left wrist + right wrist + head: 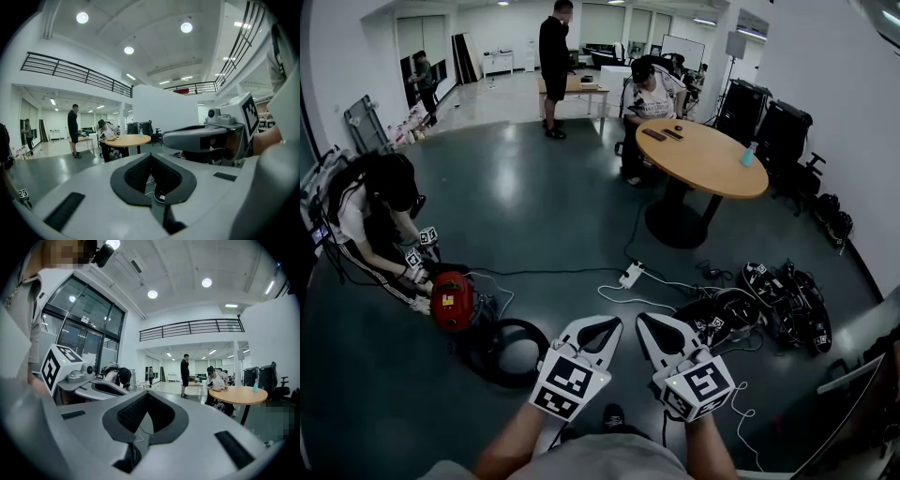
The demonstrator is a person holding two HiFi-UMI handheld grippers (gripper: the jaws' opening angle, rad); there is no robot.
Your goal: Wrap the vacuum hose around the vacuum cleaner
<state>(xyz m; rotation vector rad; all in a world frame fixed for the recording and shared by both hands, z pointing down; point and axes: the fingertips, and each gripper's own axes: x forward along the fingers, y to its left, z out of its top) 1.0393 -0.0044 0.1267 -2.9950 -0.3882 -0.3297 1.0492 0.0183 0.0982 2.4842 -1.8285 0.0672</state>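
Note:
The red vacuum cleaner (452, 300) stands on the grey floor at the left. Its black hose (502, 349) lies in a loose coil just right of it. A crouching person (370, 216) holds other marker grippers at the vacuum. My left gripper (609, 323) and my right gripper (645, 319) hang side by side in the air at the bottom middle, well right of the hose. Both are shut with nothing in them. The left gripper view has its own jaws (151, 157) closed, with the right gripper (197, 136) beside them. In the right gripper view the jaws (149, 394) are likewise closed and empty.
A round wooden table (703, 155) stands at the right rear with a seated person (652, 98) at it; another person (553, 56) stands further back. A white power strip (631, 275) with cables lies ahead on the floor. Black gear (769, 300) is piled at the right.

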